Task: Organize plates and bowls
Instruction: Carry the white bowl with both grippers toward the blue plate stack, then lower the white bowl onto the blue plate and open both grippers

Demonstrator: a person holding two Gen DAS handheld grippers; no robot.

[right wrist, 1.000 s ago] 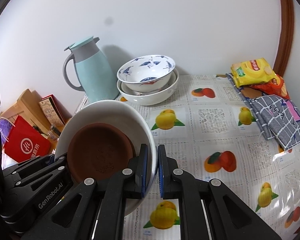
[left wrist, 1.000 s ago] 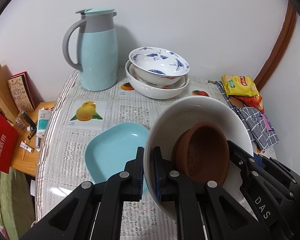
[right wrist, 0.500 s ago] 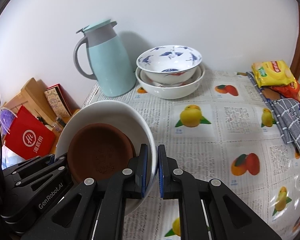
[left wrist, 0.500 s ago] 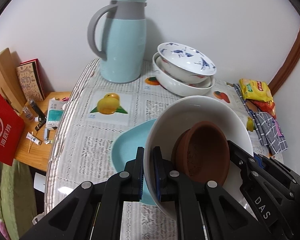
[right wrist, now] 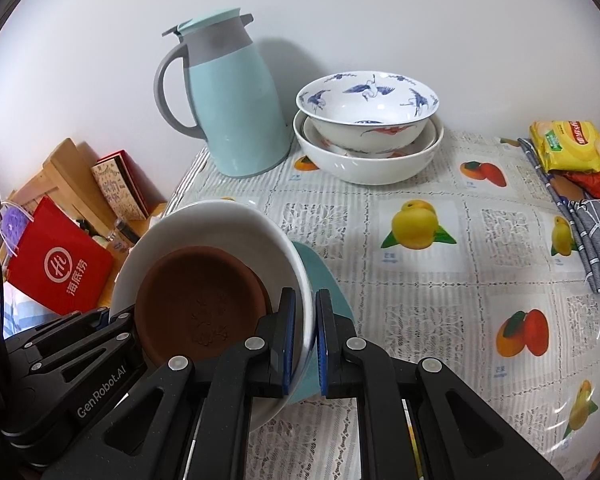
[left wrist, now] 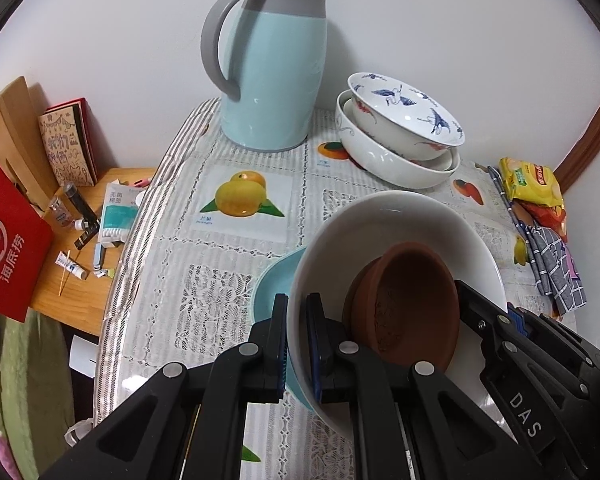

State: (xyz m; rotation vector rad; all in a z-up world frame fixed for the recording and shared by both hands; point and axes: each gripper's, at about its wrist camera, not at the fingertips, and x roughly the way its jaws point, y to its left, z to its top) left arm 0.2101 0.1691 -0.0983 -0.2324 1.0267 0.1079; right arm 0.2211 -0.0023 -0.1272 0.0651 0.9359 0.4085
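Both grippers hold one large white bowl (left wrist: 384, 224) by opposite rims, above the table. A brown clay bowl (left wrist: 412, 300) lies inside it. My left gripper (left wrist: 298, 344) is shut on the bowl's left rim. My right gripper (right wrist: 305, 344) is shut on the right rim of the white bowl (right wrist: 220, 220), with the brown bowl (right wrist: 200, 304) inside. A light blue plate (left wrist: 270, 292) lies on the table, partly under the white bowl; it also shows in the right wrist view (right wrist: 324, 284). A blue-patterned bowl (right wrist: 368, 108) is stacked in a larger white bowl (right wrist: 372, 164) at the back.
A light blue jug (left wrist: 276, 76) stands at the back left, next to the stacked bowls (left wrist: 404, 136). Snack packets (right wrist: 572, 148) and a checked cloth (right wrist: 592, 232) lie at the right edge. A low wooden side table (left wrist: 80, 248) with small items and a red bag (left wrist: 8, 236) stands left.
Both grippers have carried the white bowl forward and left; the jug and stacked bowls look nearer. The white bowl now covers more of the blue plate.
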